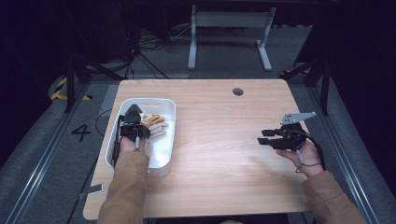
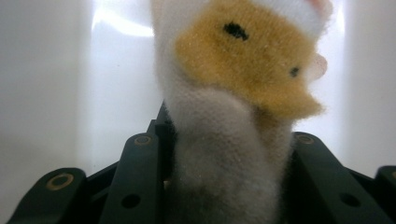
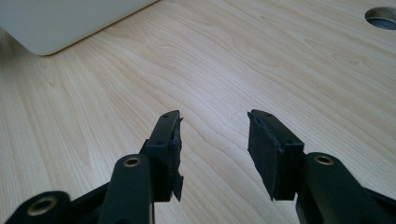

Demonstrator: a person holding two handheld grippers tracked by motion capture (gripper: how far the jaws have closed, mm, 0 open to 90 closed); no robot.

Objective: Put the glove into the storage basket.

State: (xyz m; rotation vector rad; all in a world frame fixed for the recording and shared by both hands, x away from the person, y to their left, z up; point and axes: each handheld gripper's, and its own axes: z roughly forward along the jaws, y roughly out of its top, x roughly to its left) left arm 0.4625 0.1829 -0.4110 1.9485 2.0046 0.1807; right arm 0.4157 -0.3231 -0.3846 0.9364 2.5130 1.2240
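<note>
Dark flooring and a white desk frame lie beyond the wooden table (image 1: pixel 224 140), and the white tub (image 1: pixel 169 140) on its left part serves as the landmark. Inside the tub, toward its far end, the left gripper (image 1: pixel 134 112) is clamped on a plush toy (image 2: pixel 233 116), white with a yellow-orange patch; in the left gripper view both jaws press into the soft body from either side, squeezing it narrow. The grip sits low on the toy, probably so the bulk hangs free of the tub's walls for lifting or setting down. More plush pieces (image 1: pixel 156 125) lie in the tub just beside that gripper. Well to the right of the tub, the right gripper (image 1: pixel 263 136) hovers over bare wood, its jaws parted and empty, pointing toward the tub, seemingly waiting out of the way.
</note>
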